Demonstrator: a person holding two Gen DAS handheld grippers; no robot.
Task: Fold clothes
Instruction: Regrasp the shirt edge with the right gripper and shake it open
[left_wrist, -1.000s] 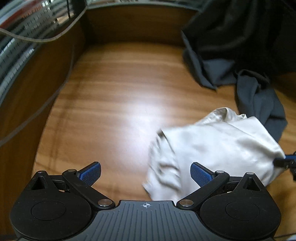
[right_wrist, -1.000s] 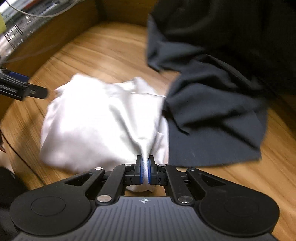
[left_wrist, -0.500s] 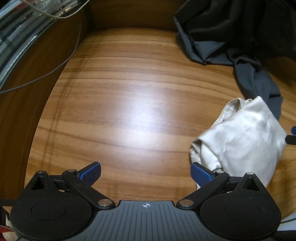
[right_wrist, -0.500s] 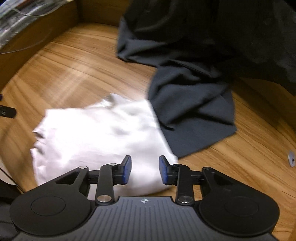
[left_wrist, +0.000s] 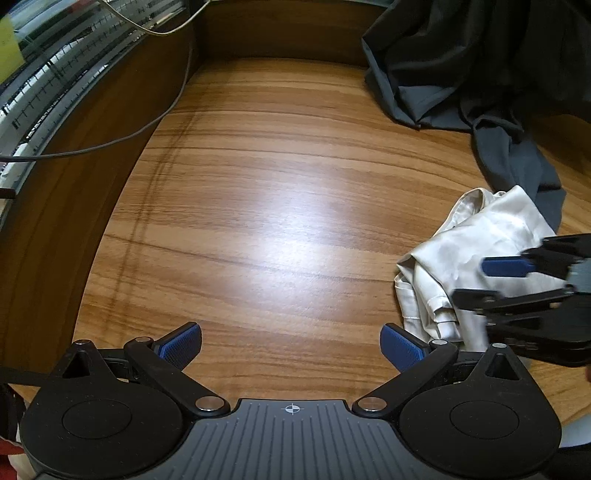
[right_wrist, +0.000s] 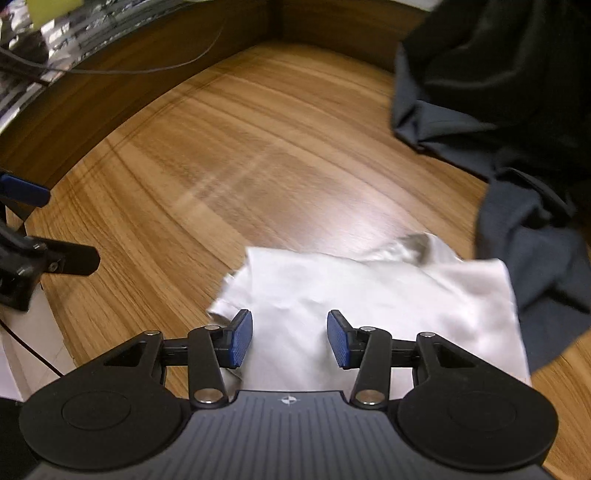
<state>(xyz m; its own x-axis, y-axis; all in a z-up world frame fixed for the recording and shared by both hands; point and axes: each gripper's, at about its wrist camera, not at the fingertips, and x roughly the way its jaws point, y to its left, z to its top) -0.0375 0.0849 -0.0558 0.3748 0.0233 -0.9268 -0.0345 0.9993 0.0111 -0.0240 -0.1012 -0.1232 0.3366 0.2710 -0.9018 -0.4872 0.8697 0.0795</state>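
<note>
Left gripper (left_wrist: 290, 341) sat at the bottom of the left wrist view, jaws spread wide, nothing between the blue pads (left_wrist: 183, 341), only bare wooden tabletop (left_wrist: 266, 206) under them.

Right gripper (right_wrist: 290, 339) was released: its jaws had just been opening, and they stood apart with the white garment (right_wrist: 369, 314) lying beneath and behind the gap, pads not pressing on the cloth. In the left wrist view the right gripper (left_wrist: 476, 282) came in from the right edge, blurred, hanging over the same white garment (left_wrist: 480, 236), one blue pad (left_wrist: 504, 267) visible above the fabric.

White garment: a bunched, roughly folded bundle on the table, lower centre-right of the right wrist view, mid-right edge of the left wrist view. Its far corner touched or sat just under the dark grey garment (right_wrist: 517, 184); can't tell which overlapped.

Dark grey garment (left_wrist: 480, 74) was heaped in the upper right of both views, one tail trailing down to the white bundle.

A thin cable (left_wrist: 155, 122) ran along the raised wooden edge, upper left of the left wrist view. Left gripper (right_wrist: 33, 229) showed at the left edge of the right wrist view, well apart from the white garment.
</note>
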